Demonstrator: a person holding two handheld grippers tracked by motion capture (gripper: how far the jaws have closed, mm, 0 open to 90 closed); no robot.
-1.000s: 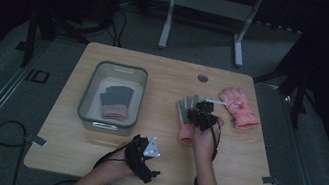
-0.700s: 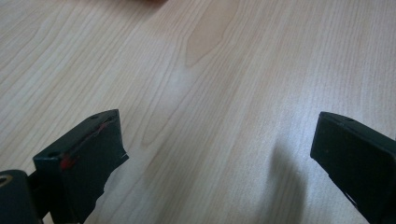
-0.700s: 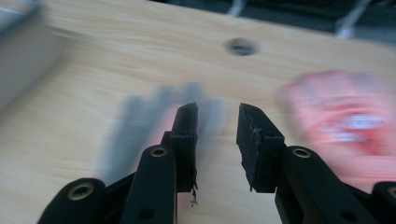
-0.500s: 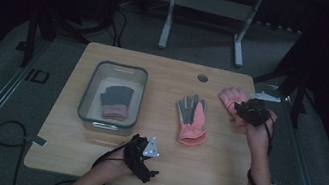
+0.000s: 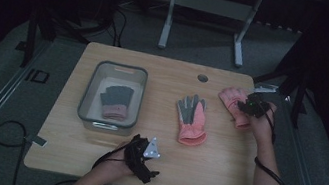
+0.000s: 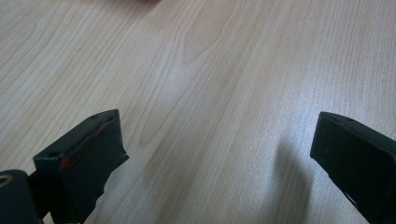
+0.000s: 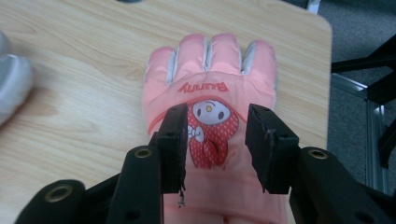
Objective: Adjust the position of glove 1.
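My right gripper (image 7: 215, 140) hung over the pink glove (image 7: 210, 65) near the table's (image 5: 156, 71) right edge. Its jaws had just been opening and stood partly apart, pads off the fabric, the bunny print showing between them. The glove lay flat, fingers pointing away. My left gripper (image 6: 219, 154) stood wide open over bare wood, holding nothing.

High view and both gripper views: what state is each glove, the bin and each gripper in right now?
Right gripper: jaws part open, just been opening, over the pink glove.
Pink glove: flat, printed side up, at the table's right edge.
Grey-palmed glove: flat, mid-table, untouched.
Dark glove: lying inside the bin.
Bin: upright, no lid.
Left gripper: open wide over bare table.
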